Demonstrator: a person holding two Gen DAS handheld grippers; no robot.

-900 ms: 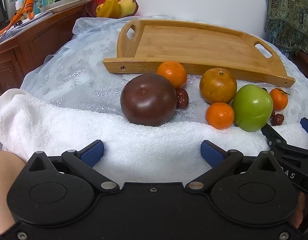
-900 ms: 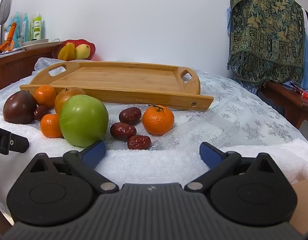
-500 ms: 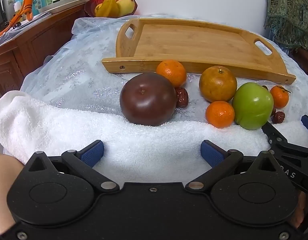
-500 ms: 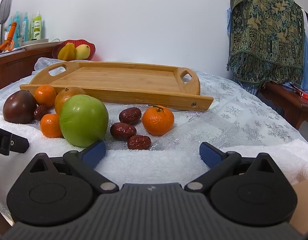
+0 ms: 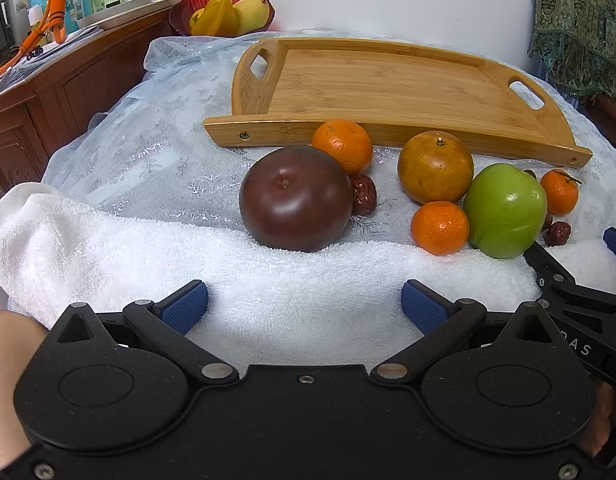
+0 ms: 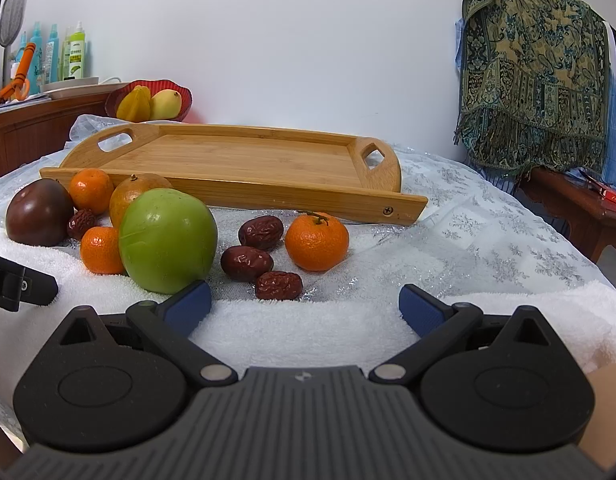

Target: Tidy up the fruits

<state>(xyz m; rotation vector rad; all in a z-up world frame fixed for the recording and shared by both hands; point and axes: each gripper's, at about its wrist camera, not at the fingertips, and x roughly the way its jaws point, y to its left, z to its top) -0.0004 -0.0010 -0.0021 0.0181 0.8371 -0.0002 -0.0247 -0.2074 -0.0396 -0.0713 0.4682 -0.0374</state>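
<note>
view: left wrist | change: fruit and tray (image 5: 387, 80) sit slightly higher in frame | fruit vs tray: unmoved

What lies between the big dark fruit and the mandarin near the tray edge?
A small red date lies between the dark fruit and the mandarin, seen best in the left wrist view.

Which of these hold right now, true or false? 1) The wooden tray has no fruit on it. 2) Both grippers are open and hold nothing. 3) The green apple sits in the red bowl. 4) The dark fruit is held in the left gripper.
1) True: the wooden tray is bare.
2) True: left gripper and right gripper stand wide, nothing between them.
3) False: the green apple lies on the cloth in front of the tray.
4) False: the dark fruit rests on the cloth beyond its fingers.
</note>
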